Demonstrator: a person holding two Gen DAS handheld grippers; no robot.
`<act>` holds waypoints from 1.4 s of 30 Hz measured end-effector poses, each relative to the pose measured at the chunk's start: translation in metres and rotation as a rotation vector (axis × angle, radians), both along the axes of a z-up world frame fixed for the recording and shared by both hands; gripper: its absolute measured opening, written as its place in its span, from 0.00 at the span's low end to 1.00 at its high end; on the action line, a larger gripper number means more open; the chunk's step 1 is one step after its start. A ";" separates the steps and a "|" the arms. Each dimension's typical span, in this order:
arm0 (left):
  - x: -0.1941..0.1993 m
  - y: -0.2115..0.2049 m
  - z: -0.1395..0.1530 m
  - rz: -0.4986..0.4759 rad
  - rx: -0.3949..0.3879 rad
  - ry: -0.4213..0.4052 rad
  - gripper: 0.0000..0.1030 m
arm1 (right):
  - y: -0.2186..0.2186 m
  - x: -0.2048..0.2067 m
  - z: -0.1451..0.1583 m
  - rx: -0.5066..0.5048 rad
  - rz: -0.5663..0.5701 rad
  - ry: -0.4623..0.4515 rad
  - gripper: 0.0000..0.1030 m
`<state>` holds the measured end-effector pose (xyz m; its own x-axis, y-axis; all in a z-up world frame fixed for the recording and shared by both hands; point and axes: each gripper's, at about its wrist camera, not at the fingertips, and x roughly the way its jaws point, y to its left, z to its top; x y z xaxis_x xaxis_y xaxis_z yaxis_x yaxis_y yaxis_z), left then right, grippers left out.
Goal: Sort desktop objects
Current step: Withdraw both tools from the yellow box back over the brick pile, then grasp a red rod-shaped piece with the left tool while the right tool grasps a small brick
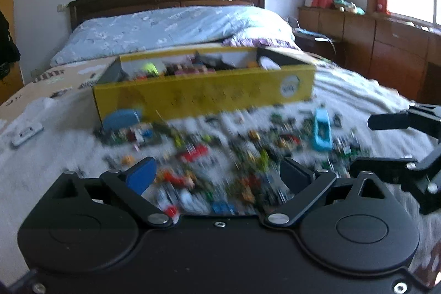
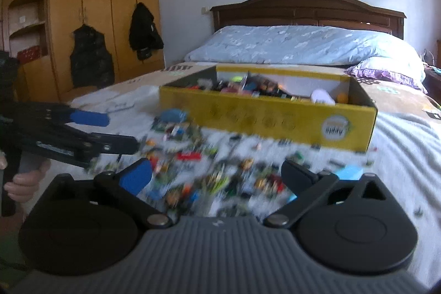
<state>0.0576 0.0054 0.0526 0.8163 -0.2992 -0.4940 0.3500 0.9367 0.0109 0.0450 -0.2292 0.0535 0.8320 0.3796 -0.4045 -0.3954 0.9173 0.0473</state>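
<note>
A blurred heap of small colourful toy pieces [image 1: 234, 150] [image 2: 206, 172] lies scattered on the white bedspread in front of an open yellow cardboard box [image 1: 204, 95] [image 2: 264, 117], which holds more mixed items. A light blue toy car [image 1: 321, 132] lies at the heap's right side. My left gripper [image 1: 217, 172] [image 2: 121, 132] hovers open over the near part of the heap, nothing between its fingers. My right gripper [image 2: 216, 172] [image 1: 362, 144] is beside it on the right, also open and empty. A person's hand [image 2: 24, 183] grips the left tool's handle.
The box sits on a flat sheet of brown cardboard [image 1: 55, 79] across the bed. A small white device [image 1: 27, 132] lies on the bedspread at the left. A blue quilt [image 1: 171, 26] and headboard are behind; a wardrobe with hanging clothes [image 2: 91, 57] stands far left.
</note>
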 end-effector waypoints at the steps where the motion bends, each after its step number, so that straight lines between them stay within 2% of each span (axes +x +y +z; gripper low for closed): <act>1: -0.005 -0.003 -0.008 -0.002 0.001 0.004 0.93 | 0.003 -0.009 -0.006 -0.014 0.000 -0.007 1.00; 4: -0.013 -0.014 -0.026 0.000 0.017 0.011 0.93 | 0.009 -0.031 -0.024 -0.047 -0.013 -0.013 1.00; 10: -0.015 -0.034 -0.048 -0.017 0.115 0.007 0.93 | 0.002 -0.054 -0.053 -0.007 -0.080 0.015 1.00; 16: -0.017 -0.034 -0.064 0.079 0.243 -0.071 0.92 | -0.004 -0.057 -0.073 0.029 -0.099 0.063 1.00; 25: -0.012 -0.010 -0.065 0.179 0.251 -0.094 0.93 | -0.002 -0.060 -0.084 0.020 -0.094 0.070 1.00; 28: -0.012 -0.003 -0.063 0.209 0.193 -0.068 0.91 | 0.000 -0.062 -0.087 0.015 -0.089 0.068 1.00; 33: -0.022 -0.003 -0.056 0.141 0.038 -0.036 0.81 | 0.001 -0.066 -0.089 0.008 -0.085 0.060 1.00; 36: -0.026 -0.012 -0.056 0.042 0.045 -0.040 0.71 | -0.001 -0.068 -0.089 0.016 -0.084 0.061 1.00; 40: -0.030 -0.015 -0.060 -0.002 0.051 -0.002 0.47 | -0.003 -0.073 -0.090 0.013 -0.091 0.053 1.00; 42: -0.034 -0.013 -0.061 -0.023 0.030 0.018 0.40 | -0.005 -0.074 -0.089 0.016 -0.096 0.050 1.00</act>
